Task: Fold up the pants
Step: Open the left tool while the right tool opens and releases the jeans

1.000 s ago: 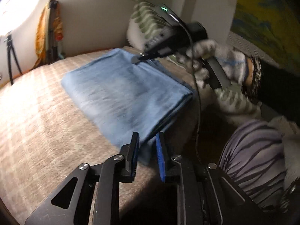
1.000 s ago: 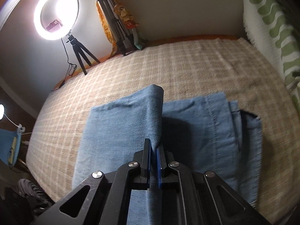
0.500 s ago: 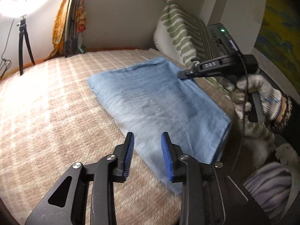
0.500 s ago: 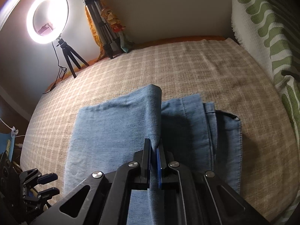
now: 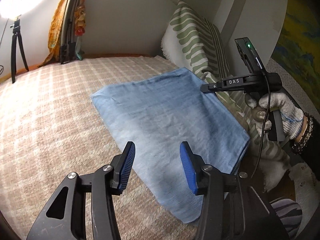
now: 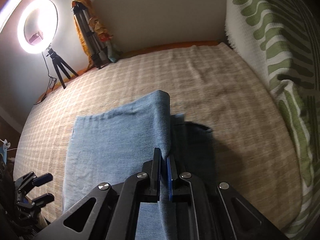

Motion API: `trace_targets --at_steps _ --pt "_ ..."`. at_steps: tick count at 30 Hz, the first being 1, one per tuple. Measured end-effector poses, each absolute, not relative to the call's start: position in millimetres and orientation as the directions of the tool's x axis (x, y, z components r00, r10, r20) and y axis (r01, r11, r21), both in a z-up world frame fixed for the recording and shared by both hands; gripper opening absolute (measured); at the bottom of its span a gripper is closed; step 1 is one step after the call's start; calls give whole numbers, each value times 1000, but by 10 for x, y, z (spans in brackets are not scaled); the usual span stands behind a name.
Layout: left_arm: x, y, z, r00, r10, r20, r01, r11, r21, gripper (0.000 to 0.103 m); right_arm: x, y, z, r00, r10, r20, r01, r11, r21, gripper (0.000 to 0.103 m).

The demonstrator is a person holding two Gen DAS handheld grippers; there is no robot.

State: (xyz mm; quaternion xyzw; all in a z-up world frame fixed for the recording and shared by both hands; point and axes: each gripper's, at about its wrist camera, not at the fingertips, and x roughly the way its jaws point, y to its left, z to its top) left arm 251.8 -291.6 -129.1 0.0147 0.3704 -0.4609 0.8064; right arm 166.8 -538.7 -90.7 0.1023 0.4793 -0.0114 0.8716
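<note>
Now the left gripper [image 5: 157,166] is opening and has let go of the folded pants [image 5: 170,120] on the bed [image 5: 50,130], while the right gripper [image 6: 164,158] stays clamped on their lifted edge, so this fold looks laid.

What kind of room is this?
Most likely a bedroom at home: a bed with a checked beige cover, a green-patterned pillow against the wall, and a ring light on a tripod.

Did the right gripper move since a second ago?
Yes. In the left wrist view the right gripper has shifted from over the pants toward the striped pillow.
</note>
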Motion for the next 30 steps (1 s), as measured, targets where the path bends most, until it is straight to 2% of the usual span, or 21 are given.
trace_targets --at_steps 5,7,12,15,17,19,22,23,28,30 --pt "2480 -2985 -1279 297 -736 -609 766 564 -308 45 1624 -5615 -845 562 -28 -827 175 981 85 0" --pt "2432 -3039 -1294 284 -734 -617 783 549 -293 45 1588 -5833 -843 578 24 -816 214 960 179 0" --pt "2380 -3106 -1343 266 -730 -629 795 535 -285 45 1505 -5946 -874 594 108 -797 178 948 262 1" --pt "2415 -3094 -1351 272 -725 -633 784 548 -291 45 1464 -5898 -913 596 152 -788 150 943 296 8" --pt "2495 -3067 -1373 268 -720 -640 762 565 -317 47 1417 -5859 -930 605 181 -775 127 939 319 39" --pt "2589 -3030 -1400 257 -724 -641 729 580 -363 52 1382 -5798 -947 614 189 -767 101 944 314 44" --pt "2804 -2955 -1470 218 -734 -643 651 600 -465 52 1382 -5757 -1025 601 192 -776 84 950 300 61" --pt "2852 -2939 -1481 214 -733 -646 630 609 -482 52 1384 -5749 -1060 600 197 -776 80 950 302 63" --pt "3090 -2797 -1443 248 -721 -647 558 652 -513 53 1316 -5756 -1020 668 147 -729 86 958 272 63" --pt "3167 -2759 -1336 273 -714 -645 563 662 -495 52 1289 -5701 -921 706 143 -693 54 966 253 54"
